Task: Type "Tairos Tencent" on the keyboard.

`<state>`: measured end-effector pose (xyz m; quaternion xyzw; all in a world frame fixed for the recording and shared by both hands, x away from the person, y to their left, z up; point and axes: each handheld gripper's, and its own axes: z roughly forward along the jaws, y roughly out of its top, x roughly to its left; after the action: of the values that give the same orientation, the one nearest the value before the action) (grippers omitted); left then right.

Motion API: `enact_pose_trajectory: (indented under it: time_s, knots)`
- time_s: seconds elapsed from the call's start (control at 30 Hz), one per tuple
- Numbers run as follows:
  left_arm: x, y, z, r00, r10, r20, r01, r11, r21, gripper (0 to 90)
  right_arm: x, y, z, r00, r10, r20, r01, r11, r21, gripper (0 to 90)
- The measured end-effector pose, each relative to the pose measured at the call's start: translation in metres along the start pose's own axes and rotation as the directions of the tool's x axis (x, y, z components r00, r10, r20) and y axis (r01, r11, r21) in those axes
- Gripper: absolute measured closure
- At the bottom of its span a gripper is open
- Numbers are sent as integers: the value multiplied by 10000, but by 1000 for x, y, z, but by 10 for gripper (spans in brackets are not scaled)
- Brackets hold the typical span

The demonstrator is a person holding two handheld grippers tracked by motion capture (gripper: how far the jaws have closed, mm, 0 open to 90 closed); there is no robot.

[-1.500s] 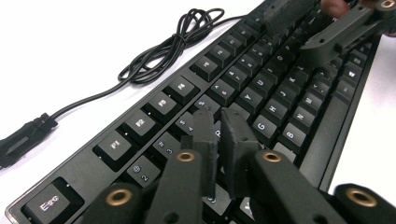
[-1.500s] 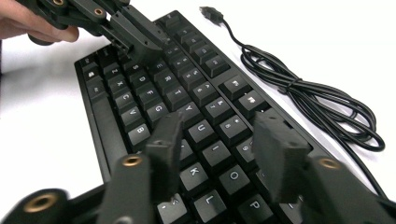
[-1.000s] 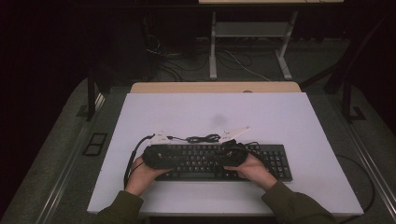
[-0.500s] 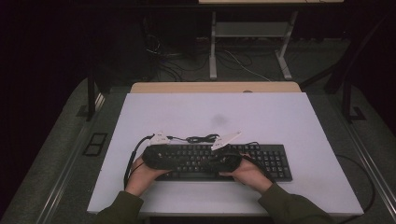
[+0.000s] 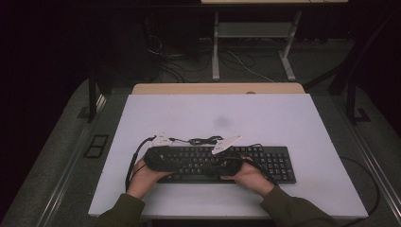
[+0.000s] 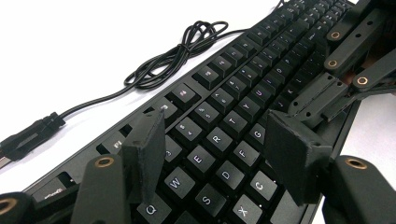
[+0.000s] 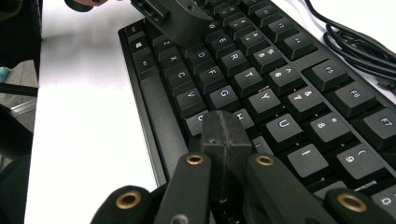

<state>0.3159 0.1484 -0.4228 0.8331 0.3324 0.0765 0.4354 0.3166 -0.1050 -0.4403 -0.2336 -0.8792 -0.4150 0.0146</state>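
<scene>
A black keyboard (image 5: 276, 163) lies along the near part of the white table (image 5: 265, 118). Both hands hold their grippers low over its left half, tips facing each other. My left gripper (image 6: 217, 140) is open, its pads (image 6: 149, 140) straddling the E, R, D and F keys of the keyboard (image 6: 243, 84) without gripping anything. My right gripper (image 7: 224, 126) is shut with nothing between its jaws, its tip just above the H and J keys of the keyboard (image 7: 243, 60). In the high view the left gripper (image 5: 187, 161) and right gripper (image 5: 215, 165) nearly meet.
The keyboard's coiled black cable (image 5: 204, 140) lies just behind it, with its plug (image 6: 28, 135) loose on the table. A gripper cable (image 5: 132, 163) loops off the left side. A wooden desk edge (image 5: 217, 88) borders the back; floor cables (image 5: 246, 66) lie beyond.
The right hand has slid its gripper leftward along the keyboard toward the left gripper. The left hand has stayed about where it was.
</scene>
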Motion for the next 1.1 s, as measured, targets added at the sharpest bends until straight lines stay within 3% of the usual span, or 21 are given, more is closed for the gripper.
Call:
enact_pose_trajectory:
  time_s: [0.37, 0.6, 0.9, 1.1]
  knots:
    - [-1, 3, 2, 10000, -31, -19, 31, 9999, -98, 411, -3, 2, -7, 9998, 189, -103, -192, 9993, -309, 890]
    - [-2, 6, 9, 10000, 40, 67, -40, 10000, 26, 546, -8, 2, -18, 9991, 398, 120, -389, 9966, -720, 753]
    - [-5, 12, 18, 9998, 121, 183, -122, 9999, 43, 842, -14, 1, -28, 9977, 575, 370, -533, 9931, -1044, 573]
    - [-6, 12, 25, 9994, 136, 308, -145, 9995, 276, 890, -17, -1, -34, 9963, 668, 532, -611, 9929, -1025, 445]
